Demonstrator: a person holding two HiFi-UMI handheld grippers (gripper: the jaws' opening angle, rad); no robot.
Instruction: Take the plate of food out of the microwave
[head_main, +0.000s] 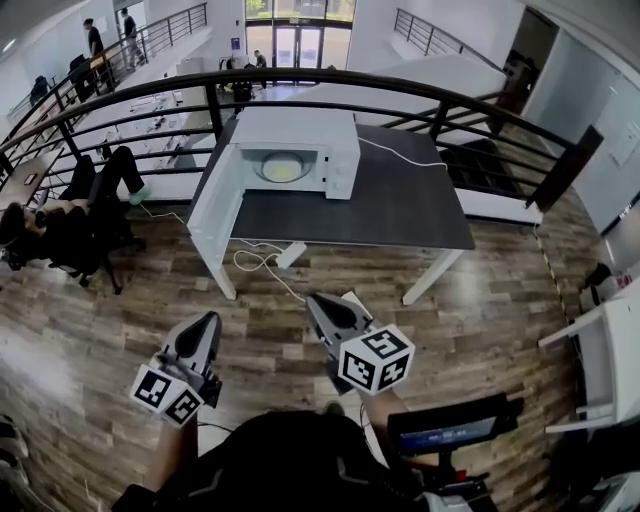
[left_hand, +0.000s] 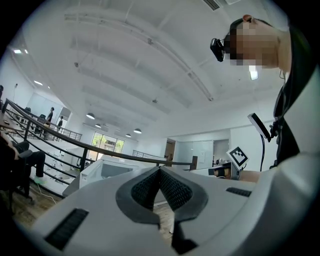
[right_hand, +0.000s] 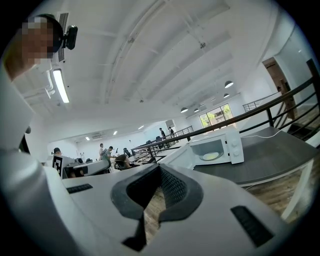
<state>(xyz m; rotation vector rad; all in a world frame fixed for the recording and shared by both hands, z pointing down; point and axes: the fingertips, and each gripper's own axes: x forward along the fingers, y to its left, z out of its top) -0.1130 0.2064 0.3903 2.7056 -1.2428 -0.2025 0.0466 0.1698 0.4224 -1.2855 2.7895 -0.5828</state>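
A white microwave (head_main: 295, 140) stands on a dark table (head_main: 400, 205) with its door (head_main: 213, 208) swung open to the left. Inside it sits a white plate with yellow food (head_main: 283, 167), which also shows in the right gripper view as the plate (right_hand: 210, 156) in the microwave (right_hand: 222, 146). Both grippers are well short of the table, over the wooden floor. My left gripper (head_main: 213, 318) is shut with nothing in it, its jaws meeting at the tips (left_hand: 160, 169). The right gripper (head_main: 312, 298) is likewise shut and empty (right_hand: 160, 166). The microwave (left_hand: 107, 169) appears ahead in the left gripper view.
A curved black railing (head_main: 420, 95) runs behind the table. A white cable (head_main: 262, 262) trails on the floor under it. A person sits in a chair (head_main: 70, 225) at the left. A black stand with a screen (head_main: 450, 430) is at my lower right, and a white desk (head_main: 610, 350) at the far right.
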